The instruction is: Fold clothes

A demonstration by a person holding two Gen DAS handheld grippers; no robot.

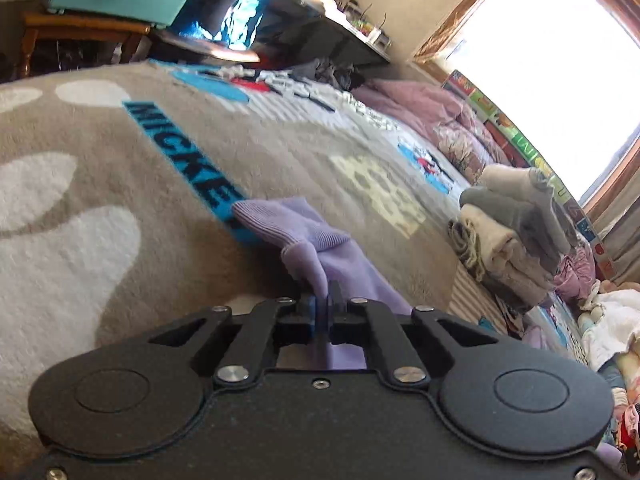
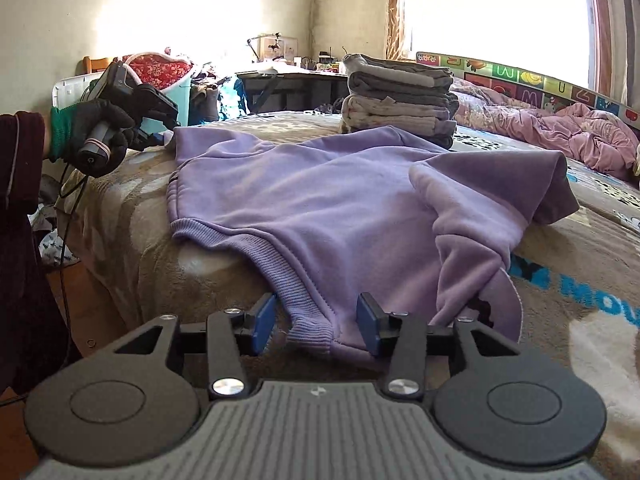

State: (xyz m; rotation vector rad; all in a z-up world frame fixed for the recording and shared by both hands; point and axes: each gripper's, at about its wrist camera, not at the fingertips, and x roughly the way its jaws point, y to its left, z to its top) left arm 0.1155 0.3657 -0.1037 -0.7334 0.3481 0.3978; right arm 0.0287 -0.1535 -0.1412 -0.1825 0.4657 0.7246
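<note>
The left gripper (image 1: pixel 320 300) is pressed together on a pinch of the lilac sweatshirt (image 2: pixel 320 184), gripping cloth close behind a ribbed cuff (image 1: pixel 280 220) that lies on the blanket's blue lettering. In the right wrist view that same tool, held in a gloved hand (image 2: pixel 96 132), sits at the garment's far left corner, near the bed's left edge. The right gripper (image 2: pixel 316 328) stands spread, its blue pads either side of the ribbed hem corner that droops over the bed's near edge; the cloth lies between them but neither pad presses on it.

The sweatshirt lies spread across the near part of the bed (image 2: pixel 132 240), one sleeve doubled over near its right side, with the stack of folded clothes (image 2: pixel 400 96) behind it toward the far edge.

To do this step well, I judge the right tool should close squarely on the hem's thick ribbing, taking both layers (a shallow bite on one layer would likely slip). Then both corners should rise together, held taut enough to flatten the body, before being carried over in one even sweep. The doubled sleeve probably wants tucking flat first, or the fold will come out lumpy.
</note>
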